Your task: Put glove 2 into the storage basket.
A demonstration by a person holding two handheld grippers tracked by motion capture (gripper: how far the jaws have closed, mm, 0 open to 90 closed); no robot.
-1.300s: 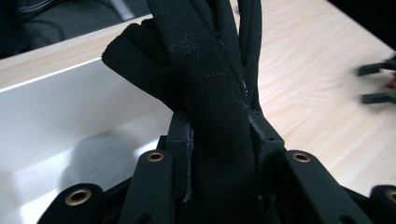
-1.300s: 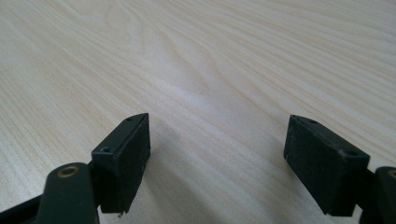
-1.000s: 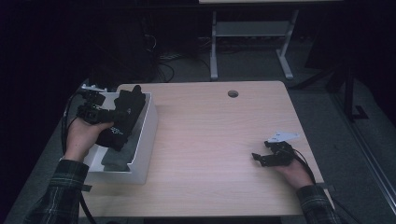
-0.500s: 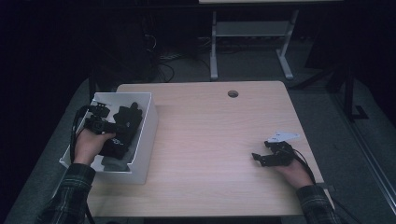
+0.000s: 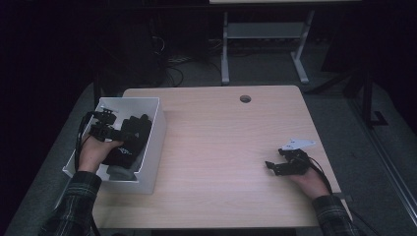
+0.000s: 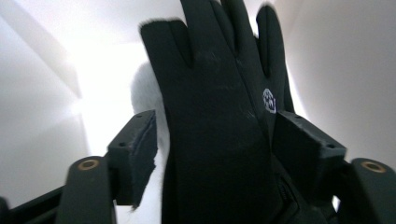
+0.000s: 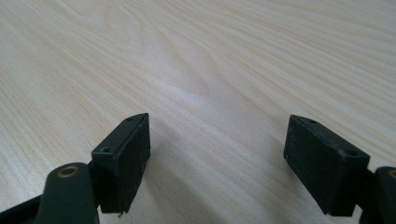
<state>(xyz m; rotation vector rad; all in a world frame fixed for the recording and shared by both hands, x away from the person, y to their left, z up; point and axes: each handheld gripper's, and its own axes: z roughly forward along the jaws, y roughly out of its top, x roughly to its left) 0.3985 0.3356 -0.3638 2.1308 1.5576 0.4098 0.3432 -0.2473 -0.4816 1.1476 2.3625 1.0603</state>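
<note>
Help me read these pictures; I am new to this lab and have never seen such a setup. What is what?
A person sits at a wooden table with a hand-held gripper in each hand. The wide picture is taken from above. The other two come from cameras on the grippers, looking along their black jaws. The left hand-held gripper is down in a white box; its jaws have just been opening, with a black glove between them, no longer squeezed. The right hand-held gripper rests on bare wood, open and empty.
</note>
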